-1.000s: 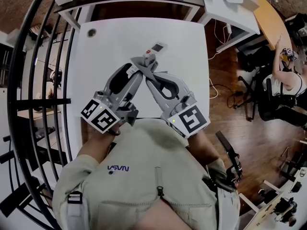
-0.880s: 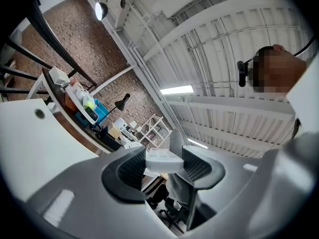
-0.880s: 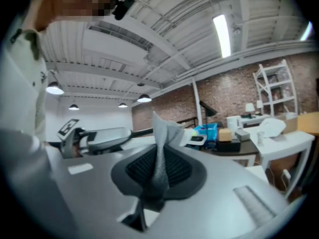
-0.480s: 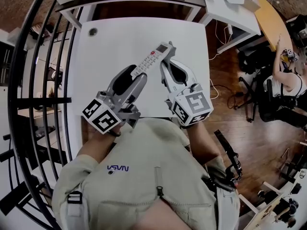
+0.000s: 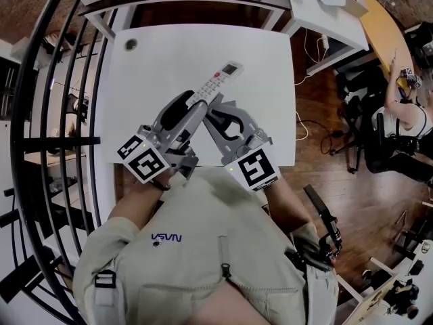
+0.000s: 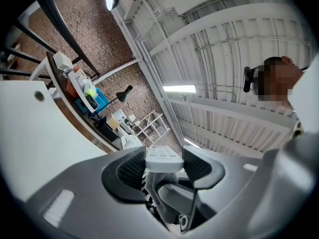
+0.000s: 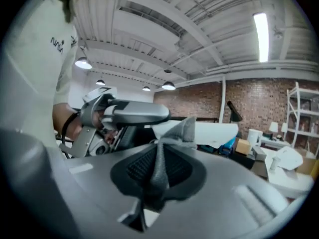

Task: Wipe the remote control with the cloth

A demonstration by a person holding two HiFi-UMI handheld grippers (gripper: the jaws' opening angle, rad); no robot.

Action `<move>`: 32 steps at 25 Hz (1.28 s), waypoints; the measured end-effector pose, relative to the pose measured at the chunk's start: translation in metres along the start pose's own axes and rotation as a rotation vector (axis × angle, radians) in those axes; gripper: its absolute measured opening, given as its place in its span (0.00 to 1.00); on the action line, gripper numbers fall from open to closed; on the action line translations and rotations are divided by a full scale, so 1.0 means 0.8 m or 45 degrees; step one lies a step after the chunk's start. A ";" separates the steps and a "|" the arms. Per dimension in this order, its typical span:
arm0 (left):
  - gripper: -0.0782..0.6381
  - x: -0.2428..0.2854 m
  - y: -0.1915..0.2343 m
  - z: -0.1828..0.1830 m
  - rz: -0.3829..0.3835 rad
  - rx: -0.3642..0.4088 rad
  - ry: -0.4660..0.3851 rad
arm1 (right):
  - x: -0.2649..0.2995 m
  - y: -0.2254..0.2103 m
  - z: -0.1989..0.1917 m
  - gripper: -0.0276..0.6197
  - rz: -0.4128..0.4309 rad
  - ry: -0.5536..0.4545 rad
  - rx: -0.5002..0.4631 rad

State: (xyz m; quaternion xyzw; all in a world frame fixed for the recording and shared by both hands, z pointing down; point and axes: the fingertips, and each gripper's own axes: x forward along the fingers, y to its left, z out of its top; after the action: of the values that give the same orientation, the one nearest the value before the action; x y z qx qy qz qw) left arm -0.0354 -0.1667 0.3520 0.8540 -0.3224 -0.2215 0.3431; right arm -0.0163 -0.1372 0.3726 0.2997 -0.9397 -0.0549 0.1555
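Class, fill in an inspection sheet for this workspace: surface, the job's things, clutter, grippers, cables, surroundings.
Surface: white table.
Job's things: remote control raised above the table; grey cloth also off it.
Clutter: one small round grommet at the table's far left corner.
Grippers: left gripper shut on the remote control; right gripper shut on the cloth.
Cables: white cable on the floor right of the table.
Surroundings: black railing at left, wooden floor, seated person at right.

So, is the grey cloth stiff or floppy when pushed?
Probably floppy: the cloth bunches and folds where the right tool pinches it. Likely light, since that narrow pinch carries it. It should yield against the remote control.
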 end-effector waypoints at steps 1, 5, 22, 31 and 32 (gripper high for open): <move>0.44 0.000 -0.001 -0.001 -0.005 -0.010 -0.001 | 0.000 -0.003 -0.004 0.10 -0.013 0.010 -0.003; 0.44 0.002 -0.006 -0.008 -0.033 -0.017 0.016 | -0.009 -0.077 -0.035 0.10 -0.265 0.041 0.204; 0.44 0.003 0.004 -0.004 -0.005 0.049 0.041 | 0.021 -0.030 -0.016 0.10 -0.094 -0.027 0.112; 0.45 0.000 0.030 0.004 0.056 -0.011 -0.007 | 0.019 -0.014 -0.019 0.10 -0.033 -0.041 0.111; 0.44 -0.001 0.031 0.005 0.068 0.026 -0.006 | 0.018 -0.019 -0.022 0.10 -0.054 -0.038 0.136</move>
State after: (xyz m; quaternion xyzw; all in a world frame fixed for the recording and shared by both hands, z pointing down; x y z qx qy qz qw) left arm -0.0485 -0.1817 0.3678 0.8480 -0.3481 -0.2111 0.3393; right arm -0.0134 -0.1579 0.3896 0.3264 -0.9370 -0.0125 0.1240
